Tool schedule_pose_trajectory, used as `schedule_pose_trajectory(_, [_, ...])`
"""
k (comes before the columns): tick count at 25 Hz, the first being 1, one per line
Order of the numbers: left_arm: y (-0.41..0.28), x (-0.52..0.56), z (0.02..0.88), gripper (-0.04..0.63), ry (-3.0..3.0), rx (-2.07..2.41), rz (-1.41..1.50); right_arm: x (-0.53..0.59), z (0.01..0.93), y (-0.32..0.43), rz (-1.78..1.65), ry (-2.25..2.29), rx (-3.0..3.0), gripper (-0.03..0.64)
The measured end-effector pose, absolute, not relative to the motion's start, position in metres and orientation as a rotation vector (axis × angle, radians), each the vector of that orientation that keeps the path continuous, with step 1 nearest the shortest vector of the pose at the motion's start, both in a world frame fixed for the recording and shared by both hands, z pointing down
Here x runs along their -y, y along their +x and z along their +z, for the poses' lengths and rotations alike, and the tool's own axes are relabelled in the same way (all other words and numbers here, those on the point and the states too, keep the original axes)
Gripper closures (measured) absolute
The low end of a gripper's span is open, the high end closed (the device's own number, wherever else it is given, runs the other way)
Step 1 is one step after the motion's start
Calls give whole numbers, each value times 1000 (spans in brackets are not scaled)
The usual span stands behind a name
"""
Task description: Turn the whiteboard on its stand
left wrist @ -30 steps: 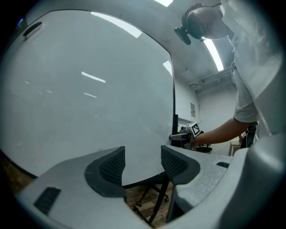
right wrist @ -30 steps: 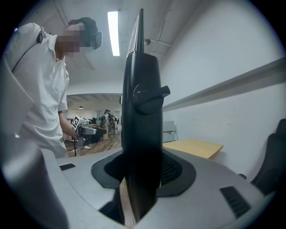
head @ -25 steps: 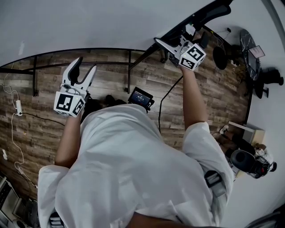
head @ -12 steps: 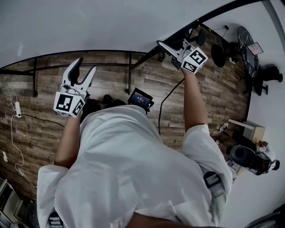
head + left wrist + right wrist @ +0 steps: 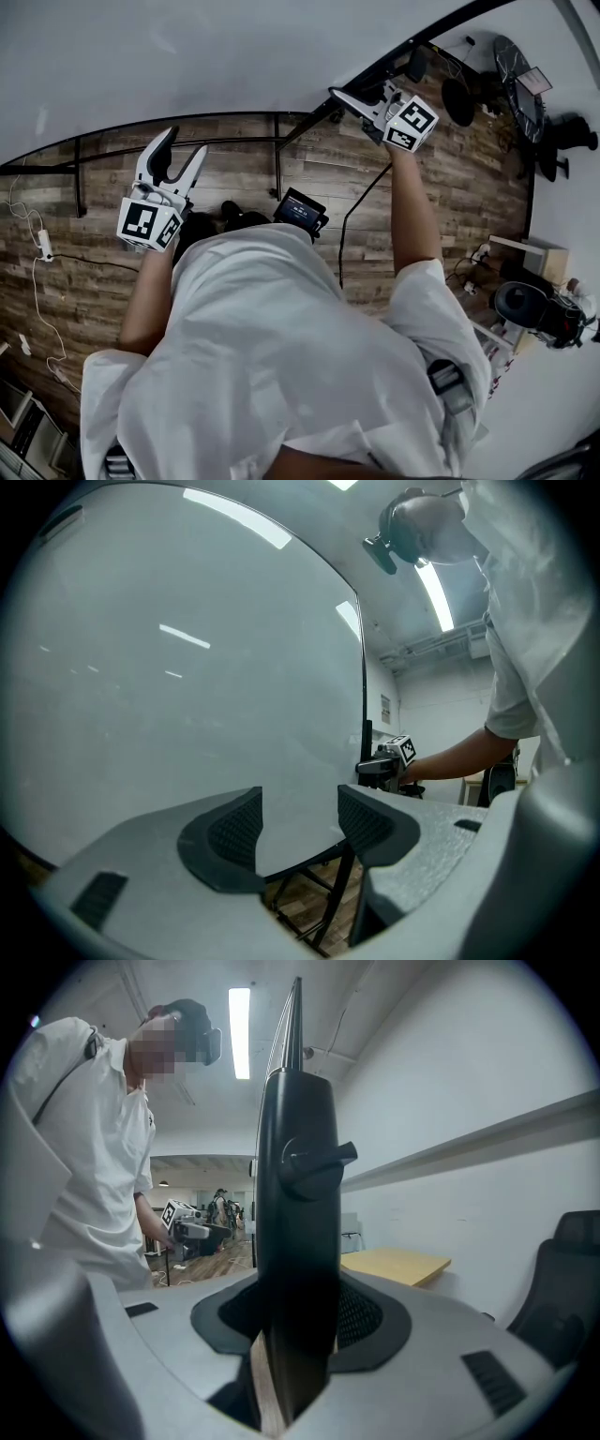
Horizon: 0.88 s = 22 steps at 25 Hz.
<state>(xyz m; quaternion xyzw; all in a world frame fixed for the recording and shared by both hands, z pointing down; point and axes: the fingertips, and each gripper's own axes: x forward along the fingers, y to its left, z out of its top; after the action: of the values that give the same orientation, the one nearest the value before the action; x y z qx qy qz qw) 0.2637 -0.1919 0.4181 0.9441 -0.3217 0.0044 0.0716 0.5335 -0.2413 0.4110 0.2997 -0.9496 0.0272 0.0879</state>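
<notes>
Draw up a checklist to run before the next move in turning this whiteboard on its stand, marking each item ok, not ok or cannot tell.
1. Right gripper clamped on the whiteboard's side frame: ok.
2. Left gripper open with nothing between its jaws: ok.
3. Knob on that frame loosened: cannot tell.
4. Floor cable clear of the stand: cannot tell.

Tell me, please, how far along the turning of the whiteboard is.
Done: the right gripper is clamped on the whiteboard's dark side frame. In hand, it seems: the turn, with the left gripper open, empty, facing the board's white face. Left: finishing the turn and letting go; how much turn remains is not visible.
</notes>
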Motion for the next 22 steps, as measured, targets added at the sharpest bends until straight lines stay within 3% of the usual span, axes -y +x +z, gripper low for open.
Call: schedule_pose_trajectory(22, [292, 184, 421, 359, 2870, 835, 52, 211, 409, 569, 99, 915, 2806, 439])
